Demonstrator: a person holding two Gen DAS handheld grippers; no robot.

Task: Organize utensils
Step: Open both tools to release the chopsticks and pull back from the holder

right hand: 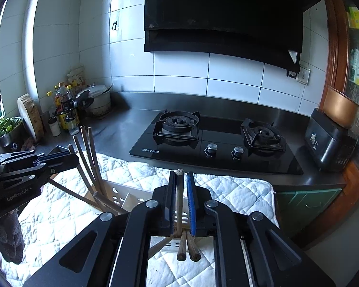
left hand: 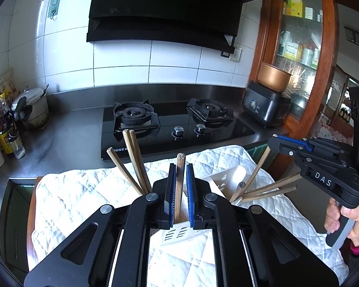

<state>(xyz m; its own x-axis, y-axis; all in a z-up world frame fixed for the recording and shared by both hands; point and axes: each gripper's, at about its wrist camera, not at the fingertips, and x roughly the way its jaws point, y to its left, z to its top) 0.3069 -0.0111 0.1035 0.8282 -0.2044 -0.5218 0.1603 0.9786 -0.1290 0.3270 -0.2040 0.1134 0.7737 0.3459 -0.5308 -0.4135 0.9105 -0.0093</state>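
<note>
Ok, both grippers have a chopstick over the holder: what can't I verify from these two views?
- Lower end of the left gripper's chopstick: left wrist view, hidden by the gripper body.
- Inside of the white holder: both views, blocked by grippers.
- Right gripper's chopstick: whether it is inside the holder is unclear.

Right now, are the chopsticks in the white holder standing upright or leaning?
Leaning. The chopsticks tilt outward in the white holder, some left, some right; the left claw holds one near upright.

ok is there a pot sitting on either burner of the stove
No, both burners of the stove show bare black grates with nothing on them.
</note>
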